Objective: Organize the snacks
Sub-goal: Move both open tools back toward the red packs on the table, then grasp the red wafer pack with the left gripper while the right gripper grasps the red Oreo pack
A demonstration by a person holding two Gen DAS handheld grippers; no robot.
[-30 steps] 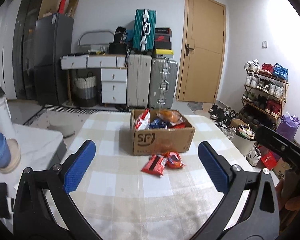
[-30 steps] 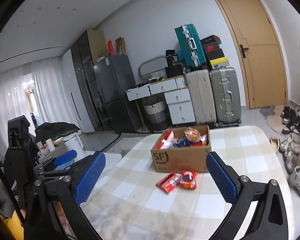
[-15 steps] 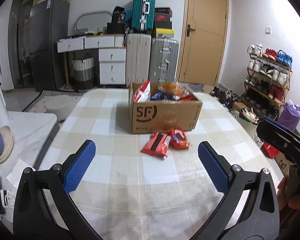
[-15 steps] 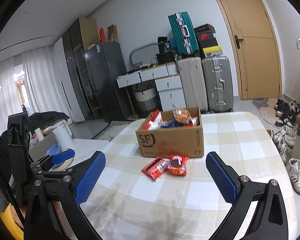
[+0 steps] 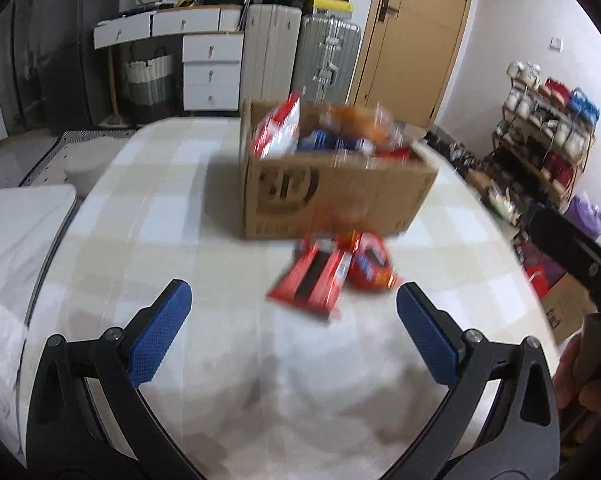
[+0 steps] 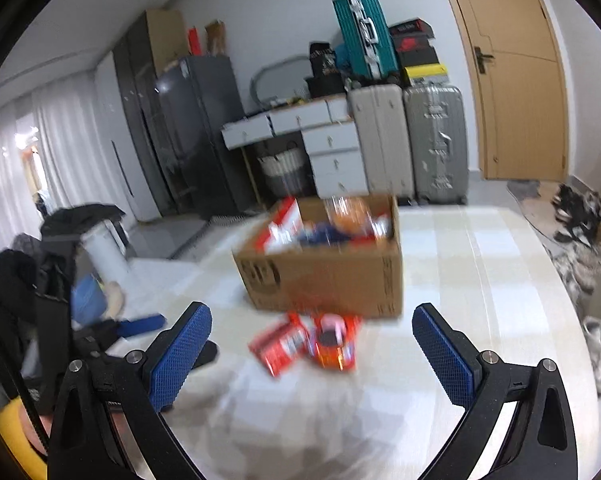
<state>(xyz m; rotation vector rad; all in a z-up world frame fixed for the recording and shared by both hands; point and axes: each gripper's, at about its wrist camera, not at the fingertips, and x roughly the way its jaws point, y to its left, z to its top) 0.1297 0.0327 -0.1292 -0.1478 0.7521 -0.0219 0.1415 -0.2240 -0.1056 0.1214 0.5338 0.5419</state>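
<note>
A cardboard box [image 5: 332, 196] [image 6: 324, 276] holding several snack packs stands on the checked table [image 5: 160, 208] [image 6: 480, 264]. In front of it lie a flat red snack pack [image 5: 312, 280] [image 6: 280, 344] and a rounder red-orange pack [image 5: 370, 266] [image 6: 334, 346], side by side. My left gripper [image 5: 292, 316] is open above the table, a short way before the two packs. My right gripper [image 6: 310, 340] is open too, with both packs seen between its blue pads. Neither holds anything. The view is blurred by motion.
Suitcases [image 6: 404, 140], a white drawer desk [image 5: 208, 60] and a dark fridge [image 6: 196, 132] stand behind the table. A shoe rack [image 5: 544, 136] and a door [image 6: 512, 80] are at the right. A white side surface [image 5: 20, 220] lies left of the table.
Both grippers have moved forward and down toward the box and the two packs, which now look larger. Both stay open.
</note>
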